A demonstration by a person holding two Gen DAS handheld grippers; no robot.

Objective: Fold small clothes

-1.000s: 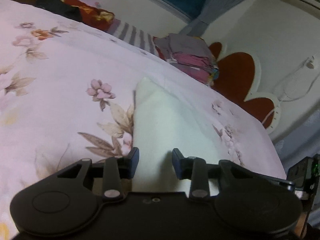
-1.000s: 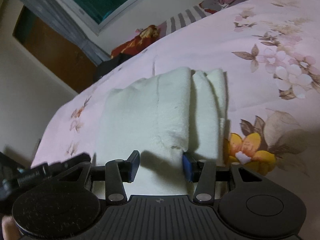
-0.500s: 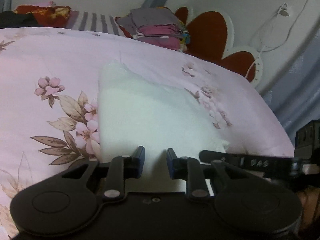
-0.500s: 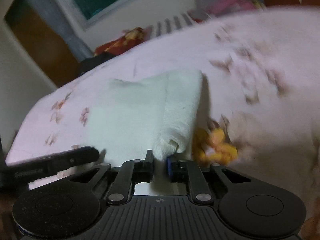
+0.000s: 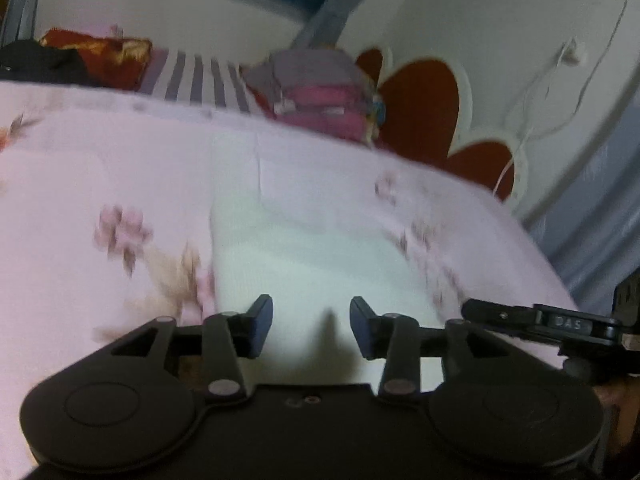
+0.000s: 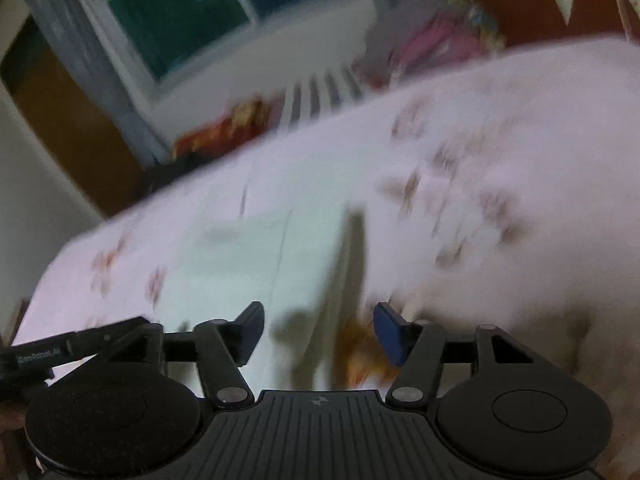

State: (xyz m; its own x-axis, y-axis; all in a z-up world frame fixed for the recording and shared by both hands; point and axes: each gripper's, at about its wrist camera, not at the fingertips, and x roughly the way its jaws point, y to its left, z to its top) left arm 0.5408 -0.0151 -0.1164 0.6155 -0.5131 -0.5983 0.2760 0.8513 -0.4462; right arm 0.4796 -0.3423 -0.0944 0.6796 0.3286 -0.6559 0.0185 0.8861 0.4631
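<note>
A white folded cloth [image 5: 304,256] lies flat on the pink flowered bedsheet [image 5: 100,168]. My left gripper [image 5: 311,326] is open and empty, just over the cloth's near edge. In the right wrist view the same cloth [image 6: 256,256] lies ahead, its right side folded over. My right gripper [image 6: 318,330] is open and empty above the cloth's near right edge. Both views are blurred by motion. Each gripper shows at the edge of the other's view.
A stack of folded clothes [image 5: 320,92] sits at the bed's far side by a red headboard [image 5: 420,104]. A striped cloth [image 5: 196,80] and red and dark items [image 5: 92,56] lie along the far edge under a window [image 6: 172,12].
Both grippers closed on the cloth's near edge half a second ago, drew it over, and have now opened and let go. The cloth lies flatter and narrower than before.
</note>
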